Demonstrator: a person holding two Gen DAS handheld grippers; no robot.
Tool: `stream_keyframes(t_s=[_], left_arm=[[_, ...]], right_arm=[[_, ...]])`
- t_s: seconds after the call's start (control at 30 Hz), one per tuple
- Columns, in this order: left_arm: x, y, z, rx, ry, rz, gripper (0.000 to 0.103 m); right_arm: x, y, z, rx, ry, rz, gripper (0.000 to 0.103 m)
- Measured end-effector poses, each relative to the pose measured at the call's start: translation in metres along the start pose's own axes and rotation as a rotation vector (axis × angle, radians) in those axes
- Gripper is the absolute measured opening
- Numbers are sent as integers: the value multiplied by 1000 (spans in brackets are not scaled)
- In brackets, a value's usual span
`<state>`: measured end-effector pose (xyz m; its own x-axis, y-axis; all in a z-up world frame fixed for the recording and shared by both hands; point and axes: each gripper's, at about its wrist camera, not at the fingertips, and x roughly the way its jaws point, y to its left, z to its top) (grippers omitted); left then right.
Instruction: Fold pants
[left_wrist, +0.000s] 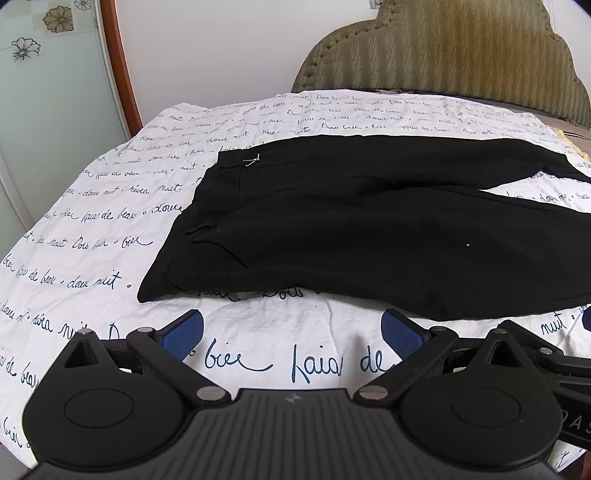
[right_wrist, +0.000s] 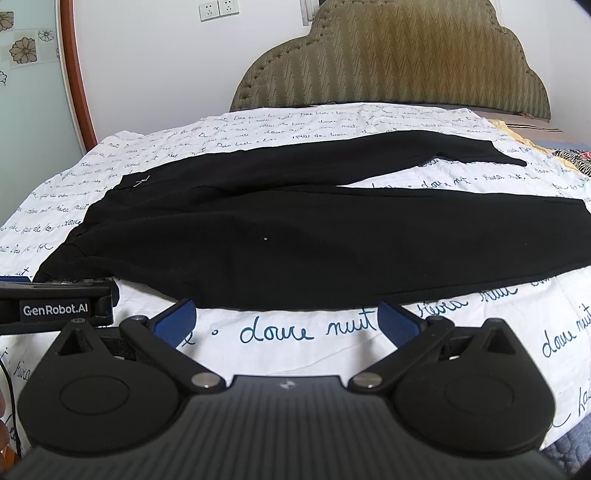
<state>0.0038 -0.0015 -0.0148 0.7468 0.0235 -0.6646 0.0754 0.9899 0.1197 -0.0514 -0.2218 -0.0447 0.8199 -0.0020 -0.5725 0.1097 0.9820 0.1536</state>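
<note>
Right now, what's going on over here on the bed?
A person holds a pair of tongs in each hand, about to fold black pants. The pants lie spread flat on the white sheet, waistband to the left, the two legs apart and running to the right. The left tongs and the right tongs are both open, just short of the near edge of the pants, gripping nothing. No fold has been made yet.

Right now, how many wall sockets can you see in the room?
2. Both sit side by side on the white wall, upper left of the headboard in the right wrist view: the left socket and the right socket. Others may be hidden outside the frame.
</note>
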Motion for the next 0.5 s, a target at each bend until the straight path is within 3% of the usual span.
stream_keyframes(t_s=[0.5], left_arm=[[4, 0, 0, 3, 12, 3, 103]], right_arm=[[1, 0, 0, -10, 3, 8, 103]])
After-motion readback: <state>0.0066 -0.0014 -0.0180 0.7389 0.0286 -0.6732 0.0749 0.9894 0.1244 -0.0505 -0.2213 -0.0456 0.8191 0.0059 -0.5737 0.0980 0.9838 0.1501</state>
